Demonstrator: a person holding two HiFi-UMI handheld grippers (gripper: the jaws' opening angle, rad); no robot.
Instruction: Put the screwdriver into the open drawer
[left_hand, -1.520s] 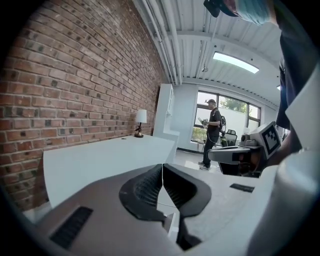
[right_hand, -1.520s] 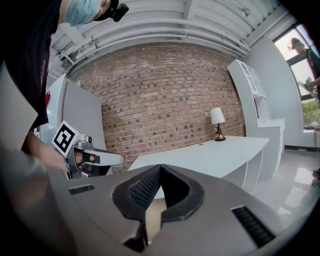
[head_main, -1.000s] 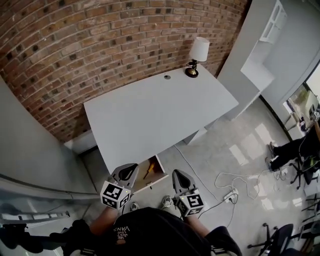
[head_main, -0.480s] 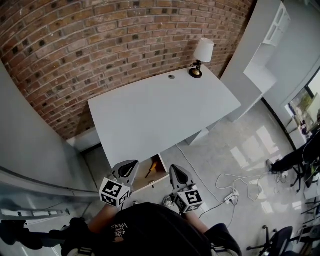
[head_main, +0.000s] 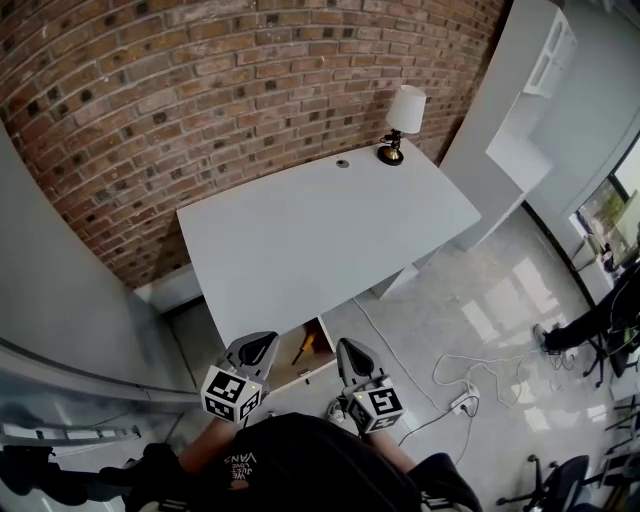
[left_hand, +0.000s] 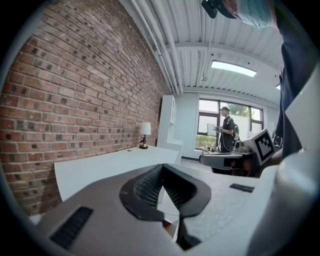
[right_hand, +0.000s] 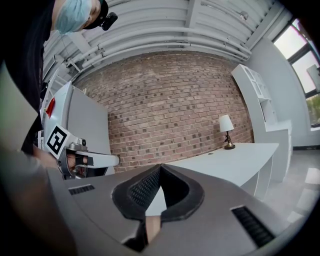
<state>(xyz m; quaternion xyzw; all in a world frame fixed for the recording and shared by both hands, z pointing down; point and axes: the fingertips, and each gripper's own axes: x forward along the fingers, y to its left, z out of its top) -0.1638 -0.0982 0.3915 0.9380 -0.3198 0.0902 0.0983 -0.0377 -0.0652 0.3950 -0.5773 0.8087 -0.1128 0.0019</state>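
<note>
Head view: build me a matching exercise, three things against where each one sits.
Things:
1. table lamp
2. screwdriver
3. power strip

Places:
A. on the floor, right of the desk
B. inside the open drawer
C. on the desk's far corner, by the brick wall

Pairs: 1-C, 2-B, 3-A
</note>
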